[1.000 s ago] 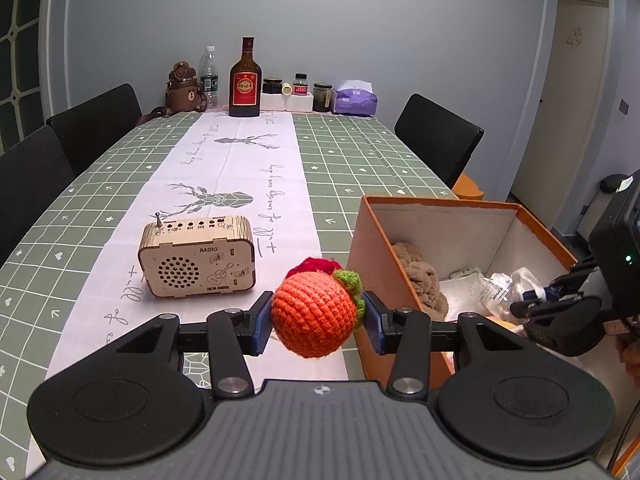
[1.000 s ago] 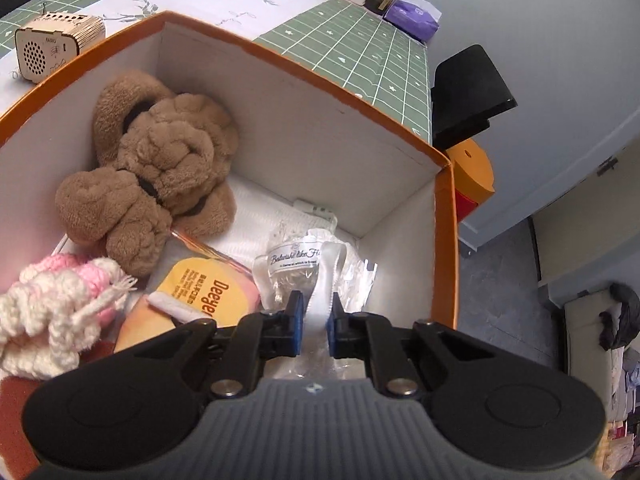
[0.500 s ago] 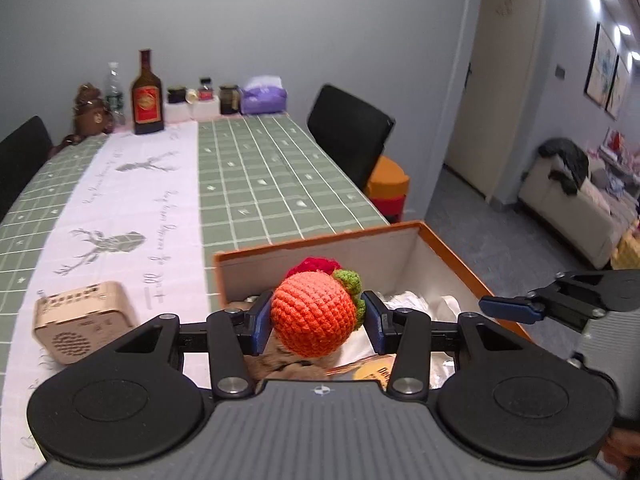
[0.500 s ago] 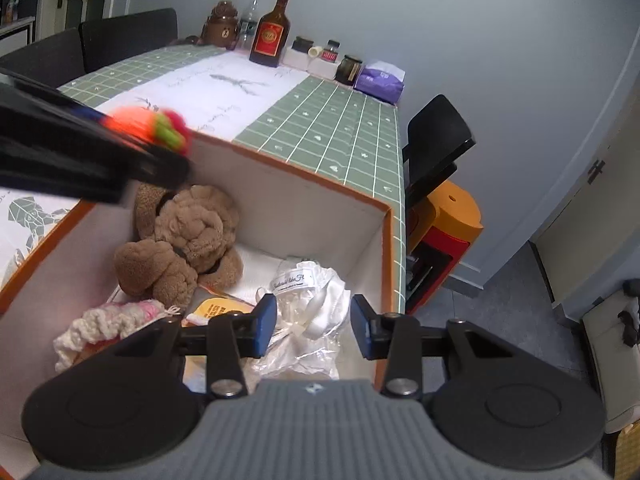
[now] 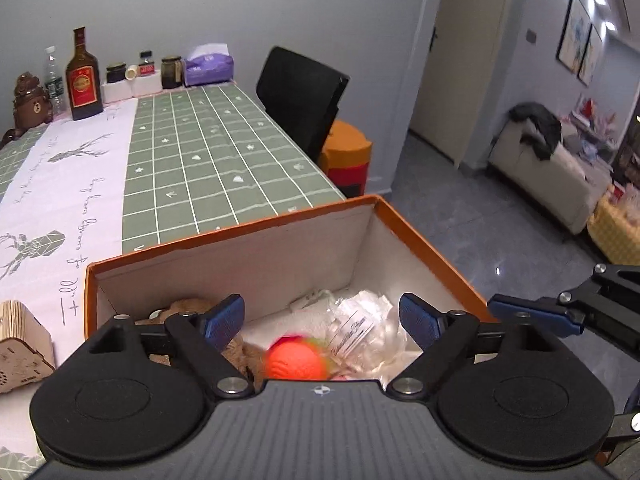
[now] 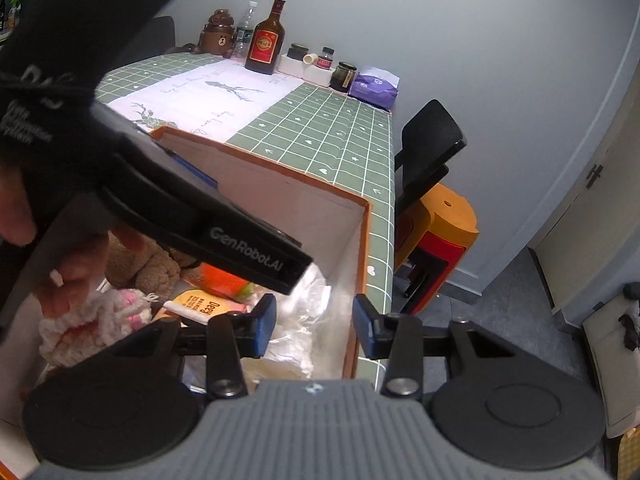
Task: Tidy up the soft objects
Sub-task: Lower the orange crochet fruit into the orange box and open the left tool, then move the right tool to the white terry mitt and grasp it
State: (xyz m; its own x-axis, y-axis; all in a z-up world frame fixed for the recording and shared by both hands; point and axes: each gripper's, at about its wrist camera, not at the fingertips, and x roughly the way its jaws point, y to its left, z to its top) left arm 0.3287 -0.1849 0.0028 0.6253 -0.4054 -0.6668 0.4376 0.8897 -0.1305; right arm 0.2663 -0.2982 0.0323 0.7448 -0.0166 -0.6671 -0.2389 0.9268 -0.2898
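Where the long worktop (image 5: 208,168) runs back to the wall: matte green cloth gridded in white, a smooth white runner with deer prints down its middle. Near end: orange cardboard box (image 5: 404,224), rectangular, open-topped, plain white inside. Left tongs (image 5: 322,322) above that box, blue ribbed pads spread wide and grasping nothing. Right tongs (image 6: 314,322) just over the box's right-hand wall, likewise released, pads well apart, nothing between them. Inside the box, at the left: brown plush toy (image 6: 154,268), fuzzy and lumpy, partly hidden behind the left tool's black body. Beside it to the right: crinkled clear plastic wrap (image 5: 362,330), glossy, with a printed label. Nearer the camera in the right wrist view: pink-and-cream crocheted piece (image 6: 100,320), loopy and ragged. Between plush and plastic, down in the box and free of both pairs of tongs: crocheted orange ball (image 5: 294,362), round, tightly stitched, blurred, with a bit of green and red at its top. Left of the box on the runner: pale wooden radio (image 5: 22,350), rounded corners, only partly in frame. Far end of the worktop: squat brown glass bottle (image 5: 83,80) with a red label.
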